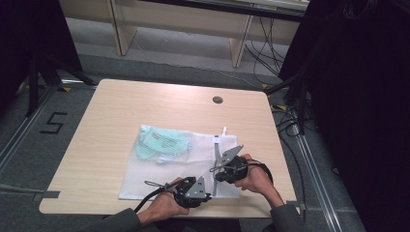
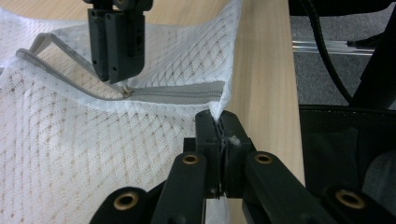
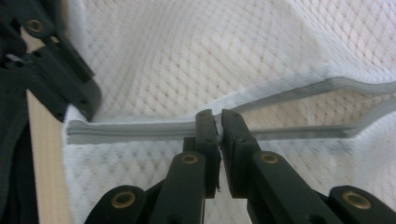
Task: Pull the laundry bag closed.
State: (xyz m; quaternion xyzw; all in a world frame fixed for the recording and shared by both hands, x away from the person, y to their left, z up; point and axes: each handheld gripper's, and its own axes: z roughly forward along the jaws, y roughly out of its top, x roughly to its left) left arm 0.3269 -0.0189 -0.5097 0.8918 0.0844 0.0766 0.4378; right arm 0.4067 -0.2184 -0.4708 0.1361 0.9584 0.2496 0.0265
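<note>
Your left gripper [image 1: 205, 186] sits low, its fingers [image 2: 208, 135] clamped together. Your right gripper [image 1: 216, 172] angles toward it, fingers [image 3: 205, 130] likewise pinched.

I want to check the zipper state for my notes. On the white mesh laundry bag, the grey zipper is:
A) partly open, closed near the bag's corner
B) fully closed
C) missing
A: in the left gripper view the grey zipper runs closed toward the white mesh laundry bag's corner, then splits open beyond the slider.

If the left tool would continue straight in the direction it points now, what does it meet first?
The left tool already pinches the corner of the white mesh bag. Straight ahead comes more of that mesh, then probably the bag's grey zipper; depth is hard to judge.
</note>
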